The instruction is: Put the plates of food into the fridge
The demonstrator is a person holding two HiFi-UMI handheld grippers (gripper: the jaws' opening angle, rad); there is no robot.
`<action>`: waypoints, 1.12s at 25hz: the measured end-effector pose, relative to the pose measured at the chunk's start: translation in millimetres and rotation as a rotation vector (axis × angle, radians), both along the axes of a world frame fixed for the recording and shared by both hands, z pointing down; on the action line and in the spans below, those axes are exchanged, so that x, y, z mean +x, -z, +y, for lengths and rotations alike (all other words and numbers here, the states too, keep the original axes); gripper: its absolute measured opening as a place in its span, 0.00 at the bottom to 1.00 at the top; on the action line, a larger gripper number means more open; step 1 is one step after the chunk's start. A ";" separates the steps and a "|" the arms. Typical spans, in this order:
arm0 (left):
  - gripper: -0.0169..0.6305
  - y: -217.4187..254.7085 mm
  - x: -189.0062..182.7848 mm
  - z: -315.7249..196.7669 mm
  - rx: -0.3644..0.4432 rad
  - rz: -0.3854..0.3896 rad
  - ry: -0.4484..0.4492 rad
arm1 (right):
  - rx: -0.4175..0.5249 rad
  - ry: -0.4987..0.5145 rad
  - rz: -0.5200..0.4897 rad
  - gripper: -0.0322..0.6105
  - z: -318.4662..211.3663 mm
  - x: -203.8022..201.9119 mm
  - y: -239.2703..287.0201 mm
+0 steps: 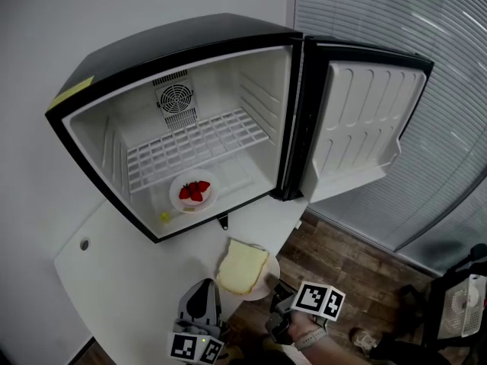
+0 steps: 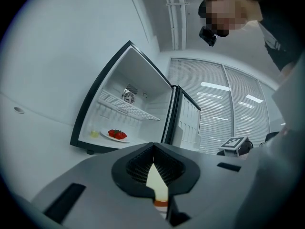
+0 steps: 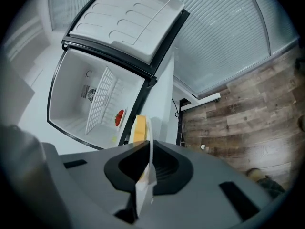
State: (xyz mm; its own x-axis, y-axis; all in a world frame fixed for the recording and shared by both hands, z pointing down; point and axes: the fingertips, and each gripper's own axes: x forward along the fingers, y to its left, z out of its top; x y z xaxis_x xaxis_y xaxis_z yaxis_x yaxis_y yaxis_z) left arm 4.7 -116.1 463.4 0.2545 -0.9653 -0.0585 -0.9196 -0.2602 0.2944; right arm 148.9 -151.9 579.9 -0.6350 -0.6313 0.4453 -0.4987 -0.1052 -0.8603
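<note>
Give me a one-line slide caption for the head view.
Right gripper shut on the rim of the bread plate at the table edge, before an open mini fridge holding a plate of strawberries.

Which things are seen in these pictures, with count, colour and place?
fridge: 1, black outside, white inside, on table, door open
shelf: 1, white wire, in fridge
strawberry plate: 1, white, fridge floor
strawberries: a few, red, on that plate
bread plate: 1, white, table edge
bread: 1, pale yellow, on it
table: 1, white
floor: brown wood, right of table
blinds: grey, behind door
left gripper: grey, shut, empty
right gripper: grey, shut on bread plate's rim
</note>
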 end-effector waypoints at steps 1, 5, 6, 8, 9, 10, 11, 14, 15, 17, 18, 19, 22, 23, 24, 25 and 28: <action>0.04 1.3 -0.7 0.0 0.002 0.003 -0.003 | -0.006 -0.006 -0.004 0.08 0.2 -0.4 1.2; 0.04 7.3 -6.7 -0.1 0.011 0.003 -0.009 | -0.025 -0.038 -0.022 0.08 4.1 0.1 4.5; 0.04 8.8 -9.2 0.0 0.013 0.002 -0.010 | -0.029 -0.045 -0.028 0.08 5.7 -0.8 5.7; 0.04 11.1 -15.4 0.6 0.013 -0.002 -0.008 | -0.040 -0.060 -0.050 0.08 9.4 -4.2 8.4; 0.04 12.2 -19.0 1.0 0.013 -0.004 -0.006 | -0.045 -0.068 -0.062 0.08 11.0 -6.5 10.2; 0.04 13.2 -23.2 1.3 0.013 -0.009 -0.003 | -0.048 -0.074 -0.072 0.08 12.0 -9.1 12.3; 0.04 14.0 -28.3 1.5 0.013 -0.017 0.003 | -0.050 -0.078 -0.080 0.08 12.5 -12.3 15.0; 0.04 18.2 -44.8 2.6 0.008 -0.035 0.020 | -0.049 -0.083 -0.099 0.08 12.1 -23.3 25.1; 0.04 20.6 -49.8 2.8 0.007 -0.035 0.023 | -0.049 -0.085 -0.106 0.08 11.5 -26.8 29.3; 0.04 24.8 -60.0 3.2 0.007 -0.034 0.028 | -0.047 -0.090 -0.119 0.08 9.8 -33.9 38.3; 0.04 26.0 -65.3 3.5 0.008 -0.033 0.030 | -0.043 -0.090 -0.122 0.08 8.7 -37.7 43.1; 0.04 26.1 -70.6 3.9 0.010 -0.030 0.032 | -0.036 -0.090 -0.120 0.08 7.5 -41.8 48.5; 0.04 26.8 -86.1 4.7 0.014 -0.039 0.037 | -0.007 -0.091 -0.114 0.08 2.8 -54.8 65.7; 0.04 28.7 -90.6 4.2 0.013 -0.045 0.037 | 0.001 -0.094 -0.119 0.08 0.5 -59.2 71.6; 0.04 30.5 -94.8 3.3 0.014 -0.049 0.035 | 0.010 -0.098 -0.126 0.08 -2.3 -64.0 77.9; 0.04 32.3 -98.7 2.1 0.015 -0.049 0.032 | 0.019 -0.100 -0.133 0.08 -5.0 -68.9 84.7; 0.04 35.9 -108.7 -1.9 0.020 -0.044 0.022 | 0.048 -0.105 -0.146 0.08 -12.4 -82.1 105.4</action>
State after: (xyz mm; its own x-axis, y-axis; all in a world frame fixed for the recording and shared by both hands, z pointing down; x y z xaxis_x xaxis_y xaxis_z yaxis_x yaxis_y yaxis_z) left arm -104.0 -118.0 427.6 0.2362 -0.9694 -0.0675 -0.9369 -0.2456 0.2487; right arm 66.8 -164.3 474.5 -0.6201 -0.7159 0.3210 -0.3570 -0.1069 -0.9280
